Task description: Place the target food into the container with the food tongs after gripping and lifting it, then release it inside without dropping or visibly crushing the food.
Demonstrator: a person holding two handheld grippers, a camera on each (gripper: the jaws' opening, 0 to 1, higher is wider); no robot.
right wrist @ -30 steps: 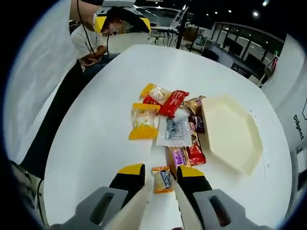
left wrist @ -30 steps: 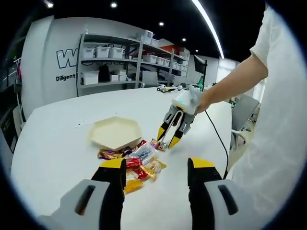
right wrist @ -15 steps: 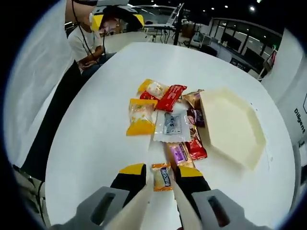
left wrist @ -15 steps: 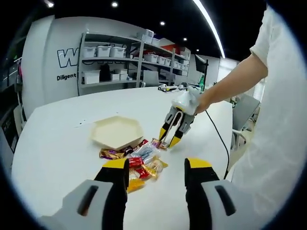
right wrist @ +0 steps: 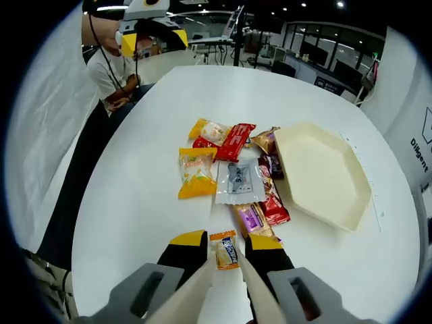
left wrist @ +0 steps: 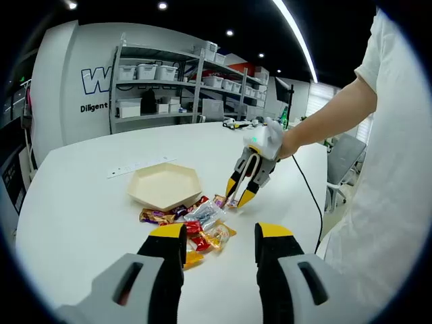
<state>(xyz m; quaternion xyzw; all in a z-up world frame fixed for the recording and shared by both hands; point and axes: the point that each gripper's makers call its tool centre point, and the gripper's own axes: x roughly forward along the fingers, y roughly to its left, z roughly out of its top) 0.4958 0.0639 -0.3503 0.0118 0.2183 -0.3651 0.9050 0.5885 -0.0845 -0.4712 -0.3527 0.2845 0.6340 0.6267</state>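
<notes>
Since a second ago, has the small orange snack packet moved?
Yes. The small orange snack packet in the right gripper's tongs has lifted from the purple wrapper, toward the camera.

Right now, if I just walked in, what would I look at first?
Probably the bright heap of wrapped snacks in red, yellow and purple on the round white table, beside the empty cream six-sided tray. Next, the right gripper, with pale food tongs between its yellow-tipped jaws, right at a small orange candy packet. The left gripper hangs open, back from the heap.
</notes>
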